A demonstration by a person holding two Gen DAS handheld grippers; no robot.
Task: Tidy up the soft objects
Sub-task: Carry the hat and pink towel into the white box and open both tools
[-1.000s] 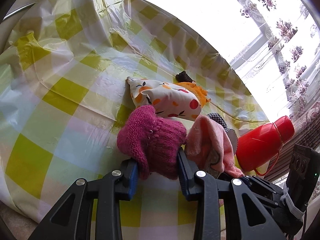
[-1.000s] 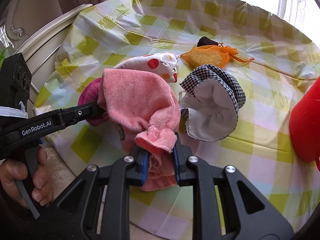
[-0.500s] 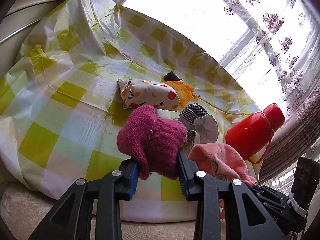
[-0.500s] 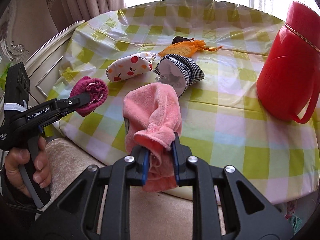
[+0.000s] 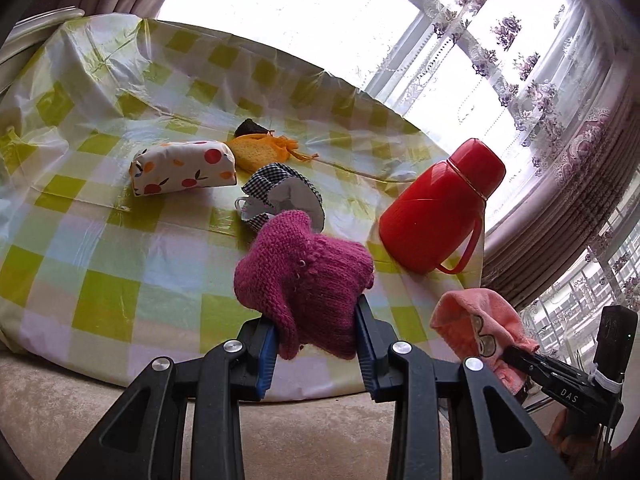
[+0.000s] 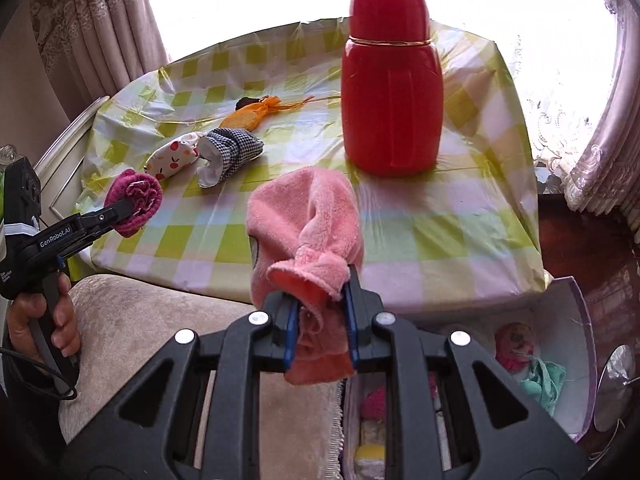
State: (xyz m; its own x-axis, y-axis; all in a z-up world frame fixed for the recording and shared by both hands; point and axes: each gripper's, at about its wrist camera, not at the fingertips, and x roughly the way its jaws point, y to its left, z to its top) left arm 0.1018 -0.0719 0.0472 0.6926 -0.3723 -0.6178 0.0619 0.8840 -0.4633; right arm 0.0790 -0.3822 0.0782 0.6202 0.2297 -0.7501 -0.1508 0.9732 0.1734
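While both pieces hang clear of the surface [image 6: 400,216] | left tool [image 5: 316,344] clamps magenta knit [image 5: 304,276], right tool [image 6: 318,320] pinches pink towel [image 6: 308,220] tight | white box [image 6: 576,360] sits below-right, holding soft toys | swing over its rim, lower first, then release — dangling hems may snag.

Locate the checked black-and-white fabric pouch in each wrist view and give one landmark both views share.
Left wrist view: the checked pouch lies on the table at centre, just above the magenta knit piece held in the left gripper.
Right wrist view: it lies left of centre in the upper half, beside the fruit-print pouch.
Shared landmark: the red thermos, right of it in both.
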